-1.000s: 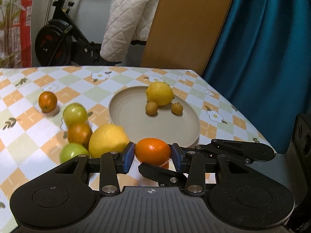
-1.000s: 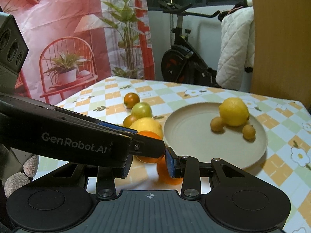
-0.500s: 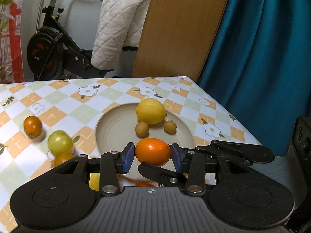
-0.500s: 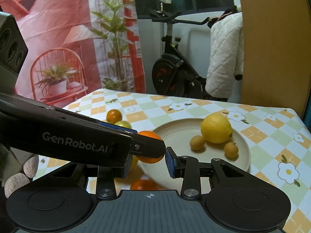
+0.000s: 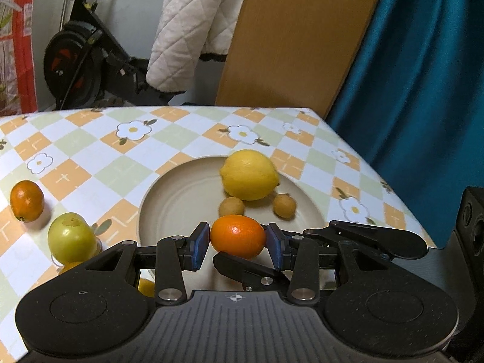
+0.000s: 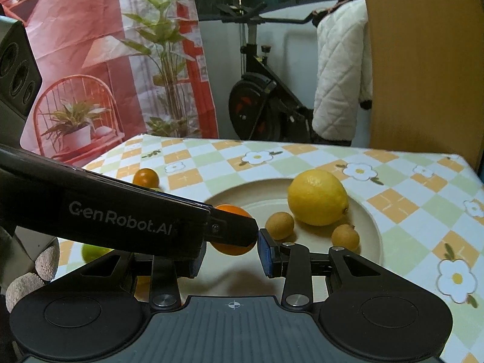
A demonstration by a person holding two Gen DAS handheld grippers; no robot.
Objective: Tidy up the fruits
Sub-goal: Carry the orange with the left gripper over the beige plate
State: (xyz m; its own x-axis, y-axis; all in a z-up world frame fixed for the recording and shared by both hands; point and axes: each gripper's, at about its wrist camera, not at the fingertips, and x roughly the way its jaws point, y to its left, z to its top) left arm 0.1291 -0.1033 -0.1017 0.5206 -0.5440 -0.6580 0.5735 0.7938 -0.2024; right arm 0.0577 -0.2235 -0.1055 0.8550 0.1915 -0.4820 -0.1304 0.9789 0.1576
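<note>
Ahead of our right tool [image 6: 231, 252], its blue pads stand apart with nothing between them. The left tool [image 6: 233, 227] crosses in front, its black finger hiding part of an orange [image 6: 231, 246]. On the beige plate [image 6: 370, 227] we see a lemon [image 6: 317, 197] and two small brown fruits [image 6: 279, 225]. A small orange fruit [image 6: 146, 177] sits on the checkered desk [image 6: 408, 208].

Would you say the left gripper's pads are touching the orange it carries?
Touching. In the left wrist view both blue pads of the left gripper press the orange, which hangs above the plate.
</note>
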